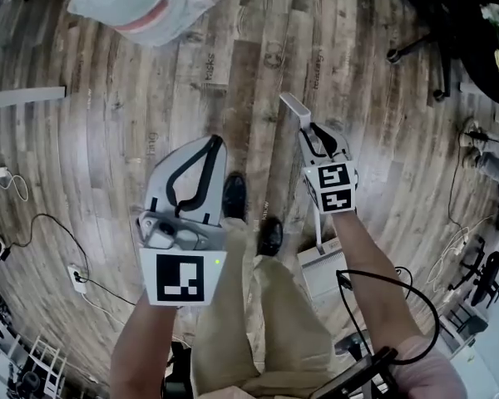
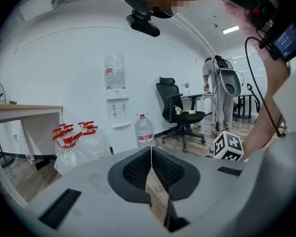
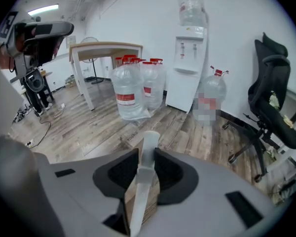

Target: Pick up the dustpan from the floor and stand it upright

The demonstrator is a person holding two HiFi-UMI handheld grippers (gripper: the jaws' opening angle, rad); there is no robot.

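Note:
My right gripper (image 1: 316, 137) is shut on the long white handle of the dustpan (image 1: 294, 108). The handle runs down past the marker cube to the white pan (image 1: 323, 271) beside the person's right leg. Whether the pan touches the floor cannot be told. In the right gripper view the handle (image 3: 144, 172) stands clamped between the black pads, with its tip sticking out past my right gripper (image 3: 147, 154). My left gripper (image 1: 214, 144) hovers over the floor to the left, shut with nothing in it. In its own view my left gripper (image 2: 151, 152) has its pads meeting at the tip.
A bag of large water bottles (image 1: 141, 7) lies far ahead on the wood floor. An office chair (image 1: 449, 23) stands at the far right. Cables (image 1: 41, 223) and a socket (image 1: 76, 277) lie at the left. A water dispenser (image 3: 187, 68), a table (image 3: 106, 48) and another person (image 2: 219, 90) are nearby.

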